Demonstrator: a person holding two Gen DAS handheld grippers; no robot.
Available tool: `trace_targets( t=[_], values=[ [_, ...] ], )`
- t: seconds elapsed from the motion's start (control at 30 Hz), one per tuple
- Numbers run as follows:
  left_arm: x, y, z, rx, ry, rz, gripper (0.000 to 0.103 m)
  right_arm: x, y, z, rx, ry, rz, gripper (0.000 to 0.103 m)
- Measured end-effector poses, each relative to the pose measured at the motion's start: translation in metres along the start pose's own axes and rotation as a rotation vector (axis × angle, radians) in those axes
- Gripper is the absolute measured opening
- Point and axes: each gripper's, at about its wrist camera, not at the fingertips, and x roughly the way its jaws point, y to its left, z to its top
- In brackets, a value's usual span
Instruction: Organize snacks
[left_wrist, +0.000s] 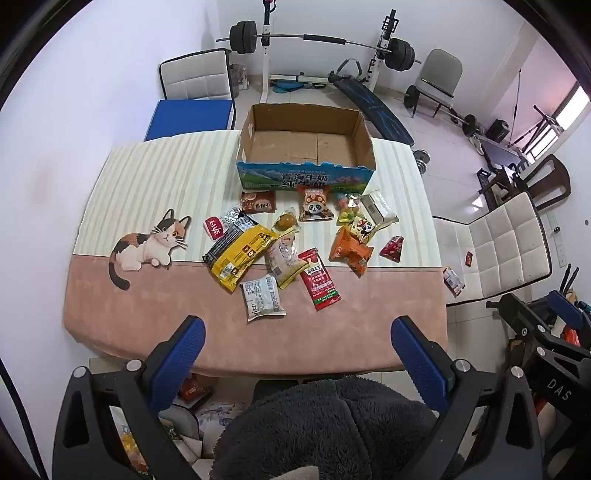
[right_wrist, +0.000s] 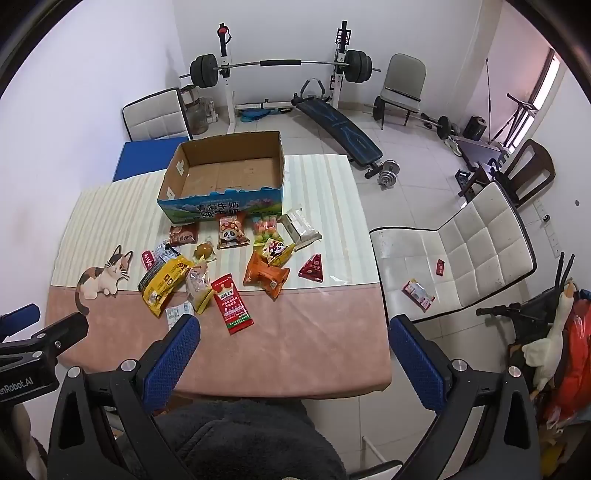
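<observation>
**Op:** Item one, the left gripper (left_wrist: 297, 345): I have it spread wide, nothing between the blue pads (left_wrist: 177, 363), hanging over the near pink edge of the table (left_wrist: 118, 325). Item two, the right gripper (right_wrist: 293, 345): also spread wide, holding nothing, over the same near edge, further toward the table's right corner.

**Log:** Snacks, relative to the left one?

**Op:** All ahead of it on the cloth. Nearest, just past its left finger: white packet (left_wrist: 263, 298). Beyond that, a yellow bag (left_wrist: 240, 255), a pale bag (left_wrist: 286, 263) lying partly over it, and a long red sachet (left_wrist: 319, 279) straight ahead. Further on: orange bag (left_wrist: 349, 251), red triangle (left_wrist: 392, 248) off toward the right finger's side, panda packet (left_wrist: 313, 204), brown packet (left_wrist: 258, 202), a small red pack (left_wrist: 215, 226) far left.

**Log:** Box?

**Op:** Cardboard box (left_wrist: 306, 177), open top, inside looks bare, standing at the far edge beyond the whole spread. The panda packet lies just in front of its printed wall.

**Log:** From the right one?

**Op:** The spread sits ahead and left of it; its left finger overlaps the white packet (right_wrist: 177, 314) in view. To its right, off the table, a white chair (right_wrist: 461, 254) carries two small packs (right_wrist: 417, 293).
</observation>
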Motion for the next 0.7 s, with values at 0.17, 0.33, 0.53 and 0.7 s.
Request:
trace_targets(
  t=[0.17, 0.33, 0.53, 0.7],
  values=[
    [-0.0015, -0.0026, -0.0007, 0.001, -0.001, -0.001, 0.103, 0.0003, 0.0016, -0.0011, 0.000, -0.002, 0.002, 0.103],
    [0.0006, 0.0004, 0.0001, -0.003, 0.006, -0.011, 0.103, -0.0002, 0.0020, 0.0015, 0.005, -0.003, 0.005, 0.103],
    [-0.0012, 0.0014, 0.0008, -0.003, 0.006, -0.015, 0.103, 0.0004, 0.0018, 0.0011, 0.006, 0.003, 0.011, 0.103],
    [-0.0016, 0.0016, 0.0004, -0.002, 0.004, -0.015, 0.103, -0.0002, 0.0012, 0.0010, 0.005, 0.004, 0.012, 0.103]
  ],
)
